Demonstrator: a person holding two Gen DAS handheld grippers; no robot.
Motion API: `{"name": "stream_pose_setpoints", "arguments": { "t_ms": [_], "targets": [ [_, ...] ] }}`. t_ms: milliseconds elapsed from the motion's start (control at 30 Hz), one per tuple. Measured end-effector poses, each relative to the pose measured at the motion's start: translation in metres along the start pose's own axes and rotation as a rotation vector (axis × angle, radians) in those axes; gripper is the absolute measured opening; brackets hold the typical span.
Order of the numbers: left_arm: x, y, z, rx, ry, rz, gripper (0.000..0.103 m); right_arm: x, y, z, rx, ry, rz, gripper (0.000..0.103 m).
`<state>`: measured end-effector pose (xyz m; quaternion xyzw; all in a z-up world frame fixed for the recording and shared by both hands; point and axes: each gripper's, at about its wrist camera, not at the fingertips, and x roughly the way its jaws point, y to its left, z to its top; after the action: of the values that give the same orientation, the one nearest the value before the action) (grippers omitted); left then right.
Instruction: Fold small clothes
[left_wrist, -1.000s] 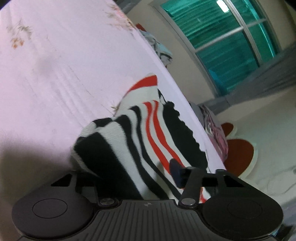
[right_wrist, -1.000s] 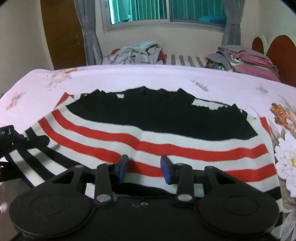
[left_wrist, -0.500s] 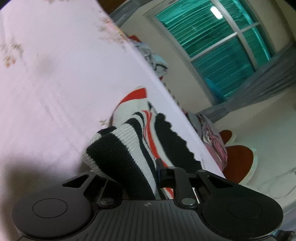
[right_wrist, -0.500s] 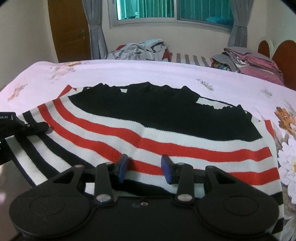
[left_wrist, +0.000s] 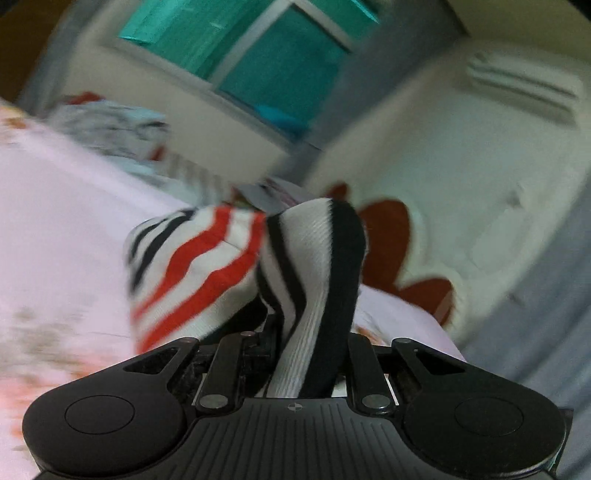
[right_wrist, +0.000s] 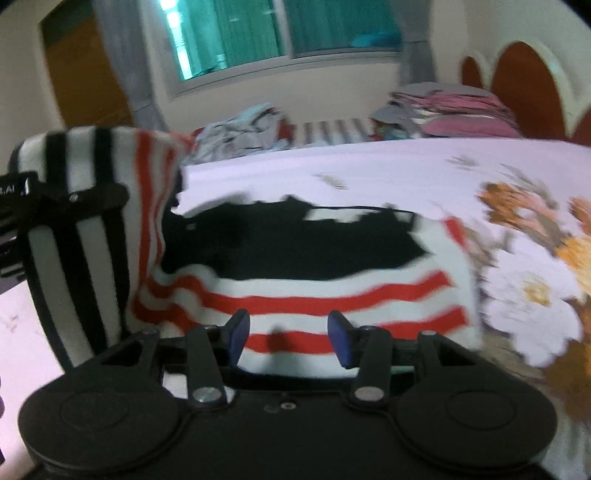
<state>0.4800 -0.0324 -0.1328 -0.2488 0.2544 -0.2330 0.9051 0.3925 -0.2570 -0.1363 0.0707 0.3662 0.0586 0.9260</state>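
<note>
A black, white and red striped knit sweater (right_wrist: 295, 254) lies on the pink floral bed sheet (right_wrist: 369, 166). My left gripper (left_wrist: 295, 332) is shut on the sweater's striped left side (left_wrist: 317, 280), and its fingertips are buried in the cloth. In the right wrist view the left gripper (right_wrist: 74, 199) holds that side raised and folded upward at the far left. My right gripper (right_wrist: 288, 336) hovers at the near red-striped hem. Its jaws are opening, and the blue pads (right_wrist: 238, 332) stand apart and press on nothing. Both views are motion-blurred.
A loose heap of clothes (right_wrist: 251, 125) and a folded pink stack (right_wrist: 461, 110) sit beyond the bed's far edge under the window. A red and white headboard (right_wrist: 524, 85) rises at the right. Bare sheet (left_wrist: 55, 221) spreads left of the sweater.
My left gripper closed on the sweater's left side, then lifted it and swung it over toward the middle. The right gripper slid along the near hem and its pads spread wider.
</note>
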Motion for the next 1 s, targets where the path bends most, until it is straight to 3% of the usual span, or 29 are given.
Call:
{"name": "stream_pose_setpoints", "arguments": {
  "t_ms": [133, 267, 333, 400, 467, 567, 633, 700, 833, 933, 1000],
  "targets": [
    [0.034, -0.037, -0.025, 0.126, 0.120, -0.065, 0.017, -0.018, -0.040, -0.006, 0.071, -0.010, -0.083, 0.046],
    [0.047, -0.059, -0.061, 0.304, 0.226, -0.036, 0.018, -0.036, -0.079, -0.011, 0.141, -0.016, -0.144, 0.046],
    [0.042, -0.061, -0.065, 0.356, 0.241, -0.027, 0.027, -0.042, -0.094, -0.010, 0.188, -0.021, -0.145, 0.046],
    [0.035, -0.064, -0.065, 0.385, 0.255, -0.056, 0.051, -0.045, -0.105, -0.005, 0.247, -0.033, -0.114, 0.049],
    [0.027, -0.070, -0.061, 0.423, 0.276, -0.078, 0.060, -0.045, -0.112, 0.002, 0.315, -0.047, -0.049, 0.056],
    [0.003, -0.079, -0.061, 0.435, 0.305, -0.116, 0.064, -0.034, -0.109, 0.016, 0.370, -0.043, 0.057, 0.062],
    [-0.013, -0.077, -0.064, 0.416, 0.322, -0.140, 0.064, -0.019, -0.102, 0.022, 0.376, 0.006, 0.131, 0.065],
    [-0.029, -0.072, -0.060, 0.397, 0.316, -0.147, 0.064, 0.001, -0.097, 0.025, 0.383, 0.069, 0.189, 0.066],
    [-0.061, -0.053, -0.042, 0.351, 0.244, -0.104, 0.064, 0.033, -0.092, 0.022, 0.413, 0.149, 0.209, 0.066],
    [-0.078, -0.038, -0.025, 0.320, 0.175, -0.031, 0.064, 0.045, -0.084, 0.020, 0.401, 0.172, 0.222, 0.050],
    [-0.082, -0.024, -0.014, 0.286, 0.138, 0.028, 0.064, 0.048, -0.080, 0.021, 0.379, 0.179, 0.216, 0.048]
  ]
}}
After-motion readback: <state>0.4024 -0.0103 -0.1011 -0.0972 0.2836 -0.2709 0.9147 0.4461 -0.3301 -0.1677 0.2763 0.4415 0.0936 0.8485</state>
